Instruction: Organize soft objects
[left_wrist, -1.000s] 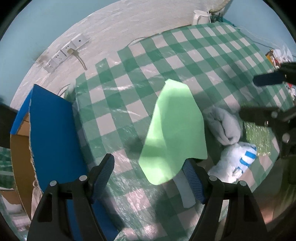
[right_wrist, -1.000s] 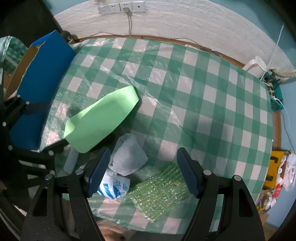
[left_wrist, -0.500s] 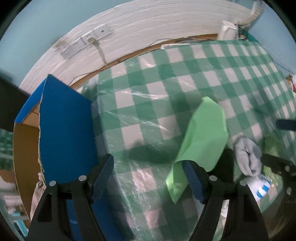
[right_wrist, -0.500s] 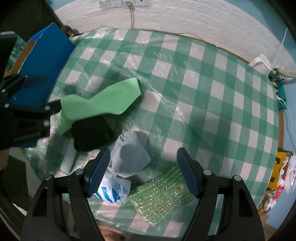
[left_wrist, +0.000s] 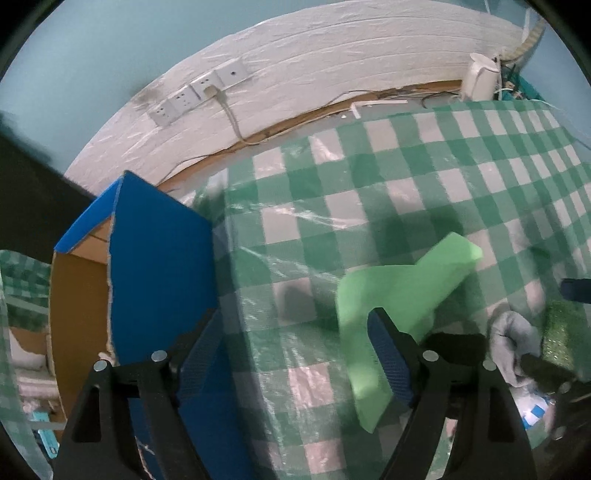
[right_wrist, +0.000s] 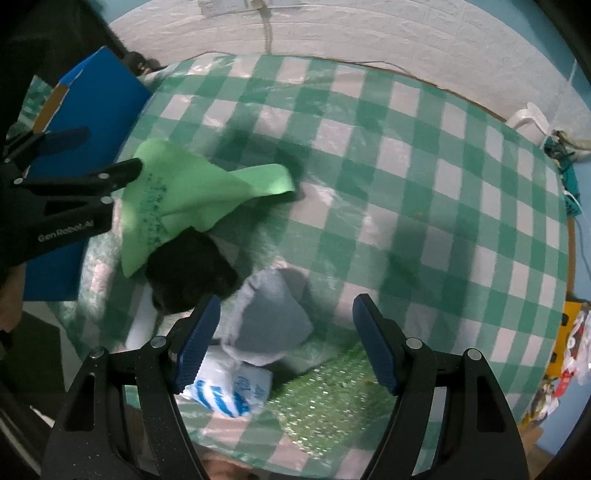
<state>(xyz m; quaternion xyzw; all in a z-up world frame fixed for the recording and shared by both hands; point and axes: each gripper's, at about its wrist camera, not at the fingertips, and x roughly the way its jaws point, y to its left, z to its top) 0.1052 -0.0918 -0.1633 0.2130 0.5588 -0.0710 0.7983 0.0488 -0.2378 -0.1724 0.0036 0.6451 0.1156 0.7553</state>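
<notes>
A light green foam sheet (left_wrist: 399, 291) hangs draped over the right finger of my left gripper (left_wrist: 295, 350), whose jaws stand wide open; it also shows in the right wrist view (right_wrist: 192, 195), lifted off the checked table. My right gripper (right_wrist: 284, 343) is open and empty above a grey cloth bundle (right_wrist: 273, 317). A black soft object (right_wrist: 188, 273) lies under the green sheet. A white and blue printed bag (right_wrist: 229, 387) and a green sparkly sponge (right_wrist: 332, 398) lie at the near table edge.
An open blue cardboard box (left_wrist: 155, 273) stands left of the table, also seen in the right wrist view (right_wrist: 92, 107). The green checked tablecloth (right_wrist: 406, 177) has a plastic cover. Wall sockets (left_wrist: 195, 96) and a white jug (left_wrist: 480, 74) stand behind.
My left gripper has swung left toward the blue box, dragging the green sheet up off the table and uncovering the black object. My right gripper has moved slightly forward over the grey bundle.
</notes>
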